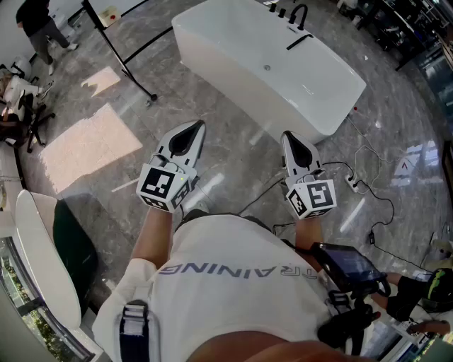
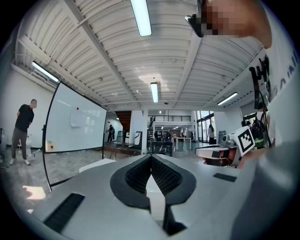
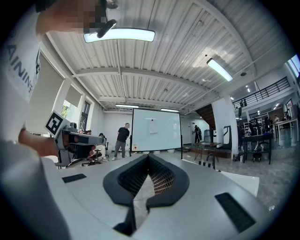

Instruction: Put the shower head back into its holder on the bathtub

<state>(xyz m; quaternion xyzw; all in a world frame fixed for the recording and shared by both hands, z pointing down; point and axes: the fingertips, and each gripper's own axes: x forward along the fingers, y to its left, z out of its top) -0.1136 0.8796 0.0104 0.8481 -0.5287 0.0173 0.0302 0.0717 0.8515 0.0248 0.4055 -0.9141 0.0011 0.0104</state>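
While the person stands on the grey stone floor (image 1: 233,155) with both tools held level ahead of the chest, the left gripper (image 1: 193,126) is clenched, its dark ribbed pads meeting at the tip with nothing between them; the right gripper (image 1: 289,135) is likewise pressed shut and empty, its own view showing the pads closed to a thin seam. Both point toward the white bathtub (image 1: 318,106), which stands well apart from them, far and slightly right; neither touches it. At the tub's far end rise black fittings (image 1: 293,13); just near of these a slim black bar (image 1: 300,40) lies along the right rim; it is too small to tell whether it is the shower head. Black cables (image 1: 368,185) trail over the floor to the right of the tub, past a white power strip (image 1: 352,182). Far left, a whiteboard stand (image 1: 122,60) spreads its black legs; another person (image 1: 39,28) stands beyond it. A white chair (image 1: 42,261) sits near left.
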